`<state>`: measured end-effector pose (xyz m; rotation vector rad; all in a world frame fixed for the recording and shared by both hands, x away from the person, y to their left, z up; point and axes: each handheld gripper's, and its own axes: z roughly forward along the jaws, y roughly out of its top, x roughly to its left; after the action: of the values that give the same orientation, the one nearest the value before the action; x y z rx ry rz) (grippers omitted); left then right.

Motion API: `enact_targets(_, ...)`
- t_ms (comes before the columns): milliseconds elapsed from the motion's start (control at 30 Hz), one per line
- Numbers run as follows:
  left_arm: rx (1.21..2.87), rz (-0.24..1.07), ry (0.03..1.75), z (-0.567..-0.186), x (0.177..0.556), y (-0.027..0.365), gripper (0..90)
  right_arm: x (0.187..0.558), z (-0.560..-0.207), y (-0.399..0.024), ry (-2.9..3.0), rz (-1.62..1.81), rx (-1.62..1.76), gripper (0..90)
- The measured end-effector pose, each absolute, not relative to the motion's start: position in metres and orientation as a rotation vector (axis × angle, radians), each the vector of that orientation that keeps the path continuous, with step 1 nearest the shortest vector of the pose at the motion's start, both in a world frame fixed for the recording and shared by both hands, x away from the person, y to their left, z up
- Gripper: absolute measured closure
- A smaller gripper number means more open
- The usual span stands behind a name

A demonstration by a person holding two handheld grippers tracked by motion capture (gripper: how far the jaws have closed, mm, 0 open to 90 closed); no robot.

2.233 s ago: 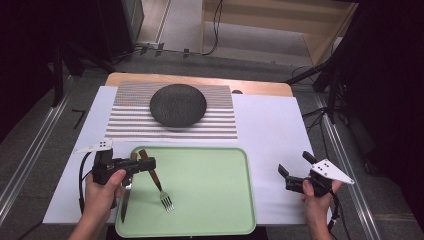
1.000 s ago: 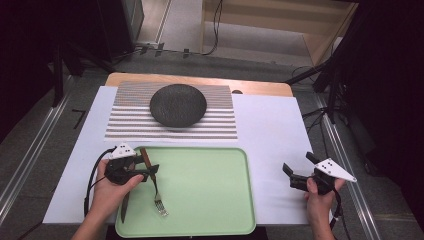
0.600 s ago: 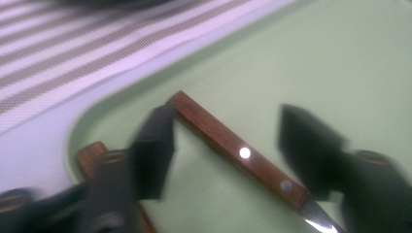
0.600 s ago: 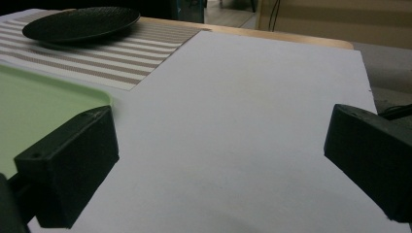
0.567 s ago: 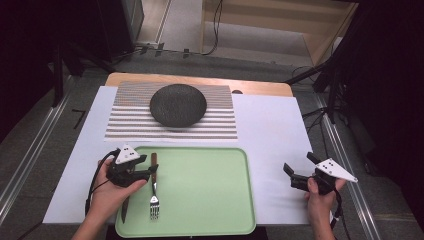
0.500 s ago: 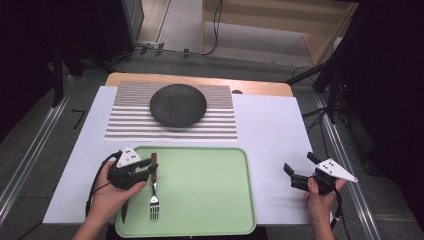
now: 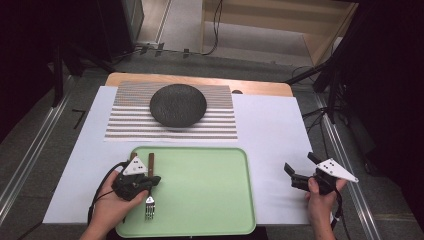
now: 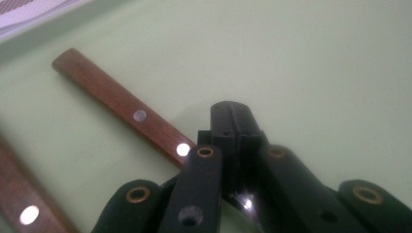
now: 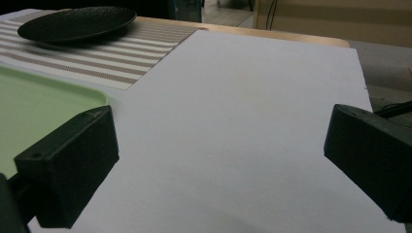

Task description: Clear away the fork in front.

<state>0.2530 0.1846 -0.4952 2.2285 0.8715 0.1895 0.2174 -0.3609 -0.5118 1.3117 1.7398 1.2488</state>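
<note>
Left gripper [image 7: 150,181] fingers pinch the fork [image 7: 149,200] on the green tray [image 7: 210,190]; right gripper [image 7: 300,172] beside the tray, fingers wide apart

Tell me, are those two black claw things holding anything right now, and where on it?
The left gripper is shut on the fork, at the lower end of its wooden handle, near the metal. The right gripper is open, holding nothing.

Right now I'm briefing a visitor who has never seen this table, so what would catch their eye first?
The pale green tray at the near edge stands out most, with the left gripper shut on a wooden-handled fork at its left side. Behind it, a dark round plate sits on a striped mat. The right gripper hovers open over the white sheet, right of the tray.
</note>
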Motion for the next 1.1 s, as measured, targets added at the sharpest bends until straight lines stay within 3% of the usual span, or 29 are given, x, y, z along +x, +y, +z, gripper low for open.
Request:
enact_targets(833,2.137,0.271,0.897,-0.493,0.266,0.195,88.7,0.219,-0.512,-0.361,1.743,1.241,1.311,0.0)
enact_targets(1033,2.101,0.415,0.857,-0.48,0.262,0.193,65.6,0.218,-0.512,-0.362,1.742,1.244,1.315,0.0)
enact_targets(1100,2.091,0.459,0.852,-0.476,0.262,0.192,54.2,0.218,-0.512,-0.362,1.742,1.243,1.314,0.0)
